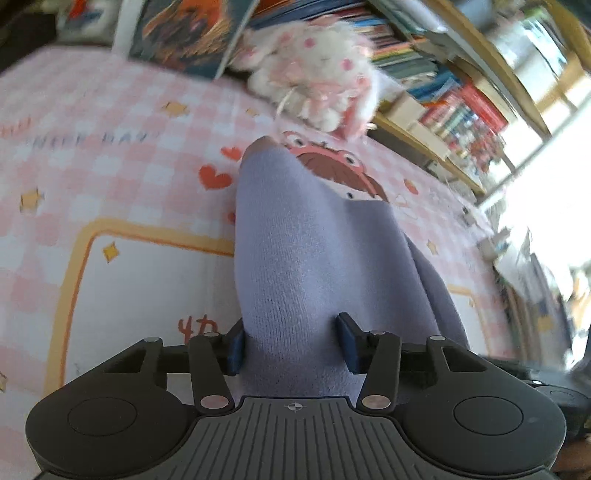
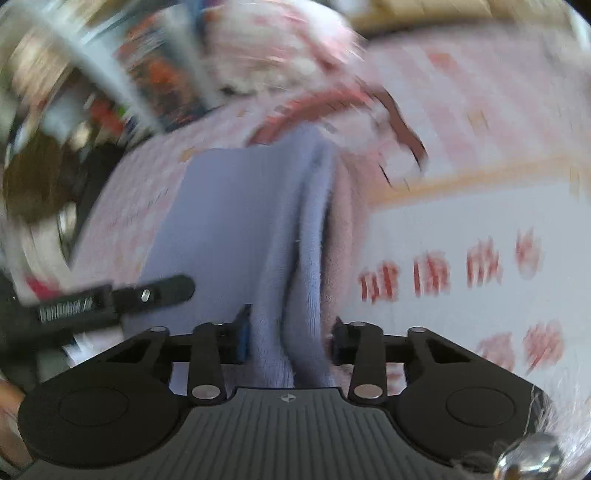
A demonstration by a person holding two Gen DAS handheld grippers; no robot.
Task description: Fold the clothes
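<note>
A lavender knit garment point(image 1: 295, 240) hangs in a long bunched fold from my left gripper point(image 1: 291, 343) down to the pink checked bedsheet point(image 1: 92, 110). The blue pads point(image 1: 347, 341) press on the cloth from both sides. In the blurred right wrist view the same lavender garment point(image 2: 236, 221) runs up between the pads of my right gripper point(image 2: 290, 336), which is shut on a thick fold of it. The far end of the cloth lies on the printed sheet point(image 2: 461, 129).
A white and pink plush toy point(image 1: 314, 74) sits at the far edge of the bed. Beside it stand a dark picture board point(image 1: 184, 33) and a bookshelf point(image 1: 461, 110). A black bar with a screw point(image 2: 155, 293) crosses the left of the right wrist view.
</note>
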